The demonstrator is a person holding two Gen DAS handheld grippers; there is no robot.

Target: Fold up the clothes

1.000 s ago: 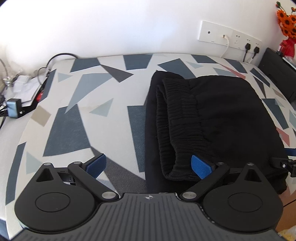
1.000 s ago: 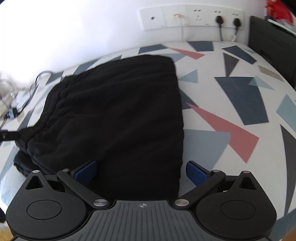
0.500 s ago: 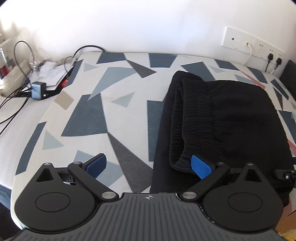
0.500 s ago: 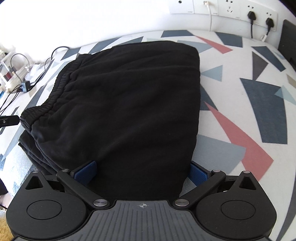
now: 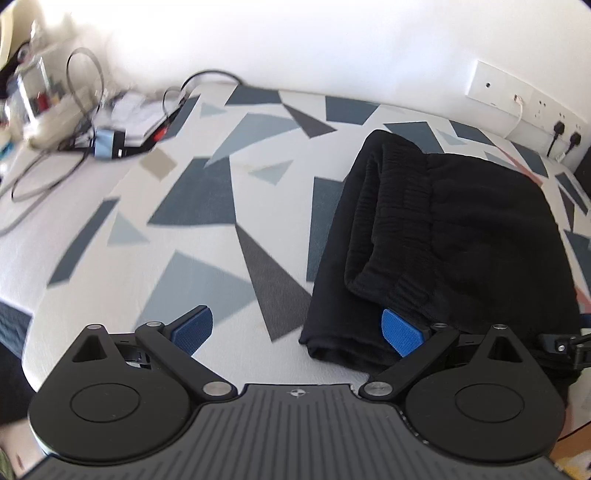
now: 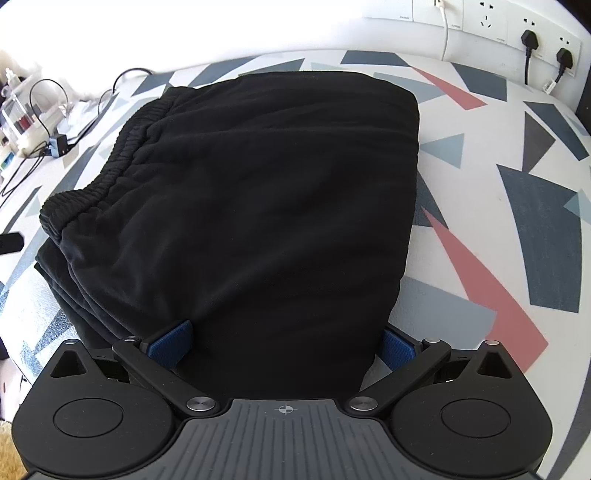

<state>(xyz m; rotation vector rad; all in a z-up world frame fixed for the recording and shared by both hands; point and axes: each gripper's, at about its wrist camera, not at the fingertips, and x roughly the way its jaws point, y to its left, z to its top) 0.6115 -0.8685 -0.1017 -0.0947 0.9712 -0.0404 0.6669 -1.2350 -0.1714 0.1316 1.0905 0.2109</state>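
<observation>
Black pants [image 6: 258, 206] are folded into a compact stack on the patterned surface [image 5: 207, 258], elastic waistband [image 5: 391, 229] on top at the stack's left edge, likely so the bulky end lands last. Fold looks done or nearly done, judging by squared edges. Right tongs [image 6: 284, 343] sit at the near edge, spread wide, fabric between the blue pads but not pinched. Left tongs [image 5: 295, 328] also apart: right pad touches or sits just at the stack's near-left corner, left pad over bare surface. Probably both staged for a final tidy or release. Clutter of cables [image 5: 55, 173] and a clear box [image 6: 18, 114] at far left, contents too blurred to tell. Wall sockets [image 6: 532, 33] behind.
</observation>
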